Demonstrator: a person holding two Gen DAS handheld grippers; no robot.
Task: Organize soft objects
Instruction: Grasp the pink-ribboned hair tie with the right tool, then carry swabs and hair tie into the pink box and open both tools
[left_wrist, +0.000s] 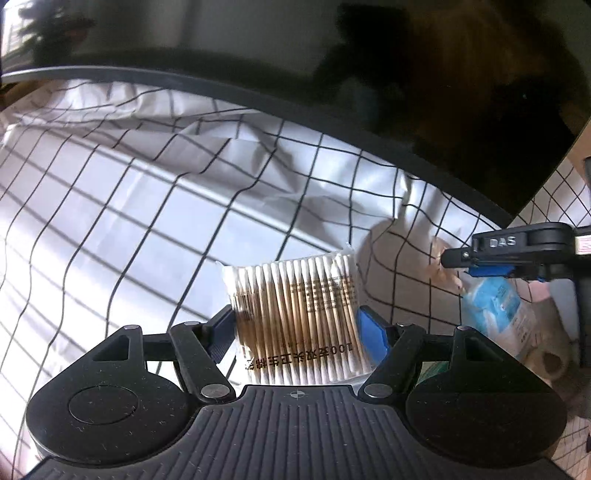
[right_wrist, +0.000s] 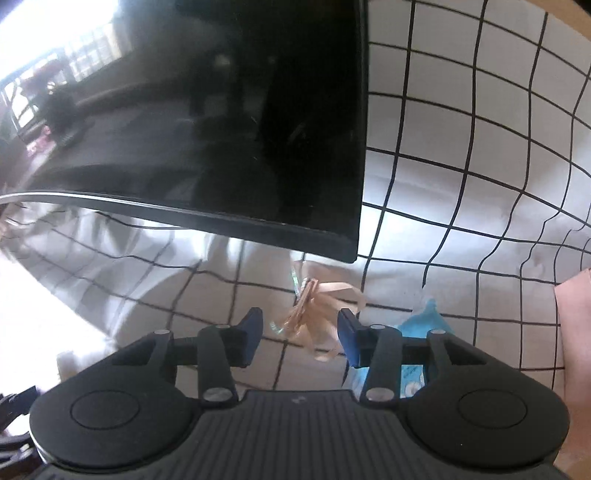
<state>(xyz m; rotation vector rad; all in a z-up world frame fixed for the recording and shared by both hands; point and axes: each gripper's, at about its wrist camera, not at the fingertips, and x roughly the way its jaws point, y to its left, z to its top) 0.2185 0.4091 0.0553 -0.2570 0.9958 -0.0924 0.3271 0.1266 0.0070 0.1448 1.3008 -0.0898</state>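
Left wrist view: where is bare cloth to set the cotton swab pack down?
Bare white checked tablecloth lies left of the clear cotton swab pack, below the black monitor. Right is crowded: the right gripper, tan band bundle, blue-white packet.

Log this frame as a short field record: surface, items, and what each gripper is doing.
surface: white cloth with black grid
backdrop: dark monitor screen
left gripper: fingers either side of a cotton swab pack; contact unclear
right gripper: open, over tan bandage strips
other items: blue packet just right of the strips; pink object at far right edge
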